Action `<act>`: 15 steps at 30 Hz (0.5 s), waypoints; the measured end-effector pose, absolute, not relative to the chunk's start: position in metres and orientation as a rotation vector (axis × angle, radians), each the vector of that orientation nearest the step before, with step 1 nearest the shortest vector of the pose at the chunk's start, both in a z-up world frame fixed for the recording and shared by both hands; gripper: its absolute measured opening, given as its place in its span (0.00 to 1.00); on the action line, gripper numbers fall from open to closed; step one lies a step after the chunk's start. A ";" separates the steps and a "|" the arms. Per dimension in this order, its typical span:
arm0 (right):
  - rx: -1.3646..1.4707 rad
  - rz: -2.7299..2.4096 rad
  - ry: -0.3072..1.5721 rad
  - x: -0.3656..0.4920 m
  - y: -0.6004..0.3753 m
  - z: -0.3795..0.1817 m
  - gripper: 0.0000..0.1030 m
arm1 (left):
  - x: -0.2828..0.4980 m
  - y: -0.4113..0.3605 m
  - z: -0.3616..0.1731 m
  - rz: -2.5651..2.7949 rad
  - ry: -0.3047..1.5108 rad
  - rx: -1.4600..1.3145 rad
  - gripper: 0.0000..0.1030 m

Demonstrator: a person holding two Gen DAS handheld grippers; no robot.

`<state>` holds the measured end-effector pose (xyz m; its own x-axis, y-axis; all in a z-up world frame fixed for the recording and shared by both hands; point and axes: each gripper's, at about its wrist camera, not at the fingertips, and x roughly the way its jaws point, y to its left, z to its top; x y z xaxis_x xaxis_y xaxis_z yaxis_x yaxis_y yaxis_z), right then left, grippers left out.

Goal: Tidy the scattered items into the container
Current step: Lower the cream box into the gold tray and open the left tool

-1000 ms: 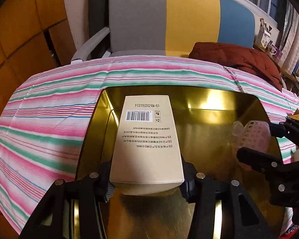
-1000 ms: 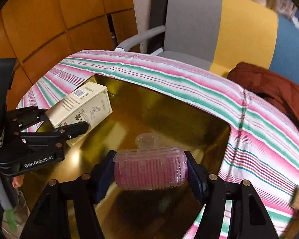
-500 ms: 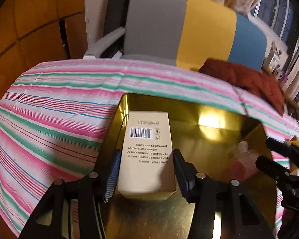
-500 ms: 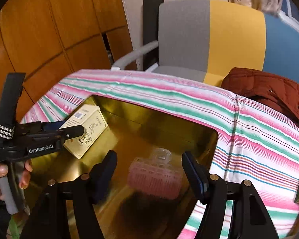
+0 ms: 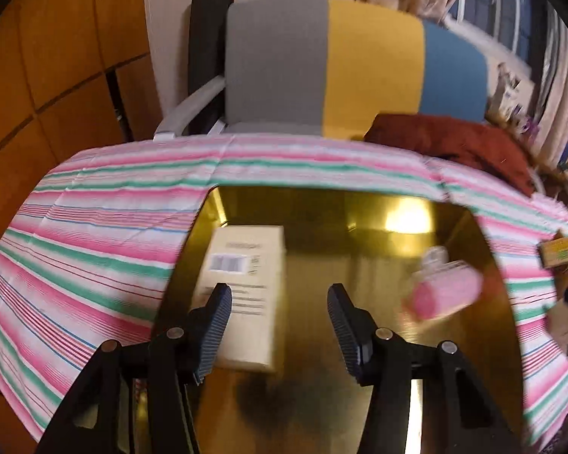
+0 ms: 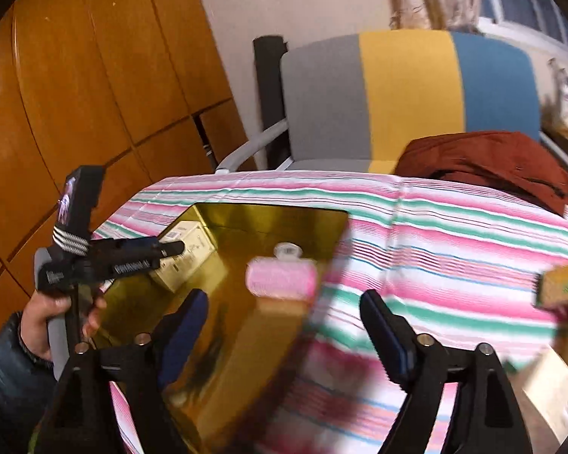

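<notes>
Jaws of my left gripper (image 5: 278,316) are standing apart with nothing between them; they have just been opening a little, and the box (image 5: 246,295) they are hovering over is lying free on the floor of the gold tray (image 5: 359,397), along its left wall, barcode end pointing away from me. My left pad (image 5: 216,325) is overlapping the box's near left corner in view, but I cannot tell whether it is touching. My right gripper (image 6: 284,331) is gaping wide, its jaws having just been opening, and nothing is sitting between them either; below it I am seeing the tray's right edge and the striped cloth (image 6: 454,265). A little further in, the pink roller (image 5: 445,295) is lying on its side inside the tray, near the right wall, its clear clip end turned toward the far side. The picture is blurring there, so I am not making out its detail. To the right, on the cloth outside the tray, a small yellow-green box (image 5: 558,251) is waiting near the table's edge. My left hand (image 6: 56,321) is gripping its handle at the tray's left side. Beyond the table, a chair (image 5: 344,68) in grey, yellow and blue is standing, with a rust-red garment (image 5: 454,143) heaped beside it.
</notes>
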<state>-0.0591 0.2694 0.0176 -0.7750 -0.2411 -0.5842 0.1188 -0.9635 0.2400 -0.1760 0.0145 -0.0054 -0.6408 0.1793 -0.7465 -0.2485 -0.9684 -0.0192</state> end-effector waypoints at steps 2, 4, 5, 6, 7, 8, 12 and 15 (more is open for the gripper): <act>0.944 -2.788 -0.324 -0.044 0.284 0.015 0.85 | -0.159 0.024 0.006 2.631 0.116 -1.117 0.52; 0.943 -2.818 -0.372 -0.028 0.299 0.011 0.87 | -0.144 0.034 0.015 2.579 0.084 -1.080 0.52; 0.946 -2.833 -0.406 -0.019 0.310 0.008 0.87 | -0.138 0.039 0.020 2.554 0.072 -1.068 0.52; 0.953 -2.847 -0.433 -0.012 0.318 0.006 0.87 | -0.127 0.048 0.023 2.501 0.057 -1.047 0.52; 0.957 -2.860 -0.458 -0.005 0.326 0.003 0.88 | -0.122 0.054 0.025 2.475 0.055 -1.040 0.52; 0.963 -2.877 -0.496 0.004 0.337 0.000 0.88 | -0.111 0.064 0.028 2.438 0.060 -1.029 0.52; 0.979 -2.941 -0.568 0.036 0.371 -0.004 0.89 | -0.072 0.111 0.030 2.282 0.114 -0.994 0.52; 0.989 -3.007 -0.588 0.063 0.397 -0.006 0.91 | -0.042 0.144 0.023 2.170 0.158 -0.971 0.52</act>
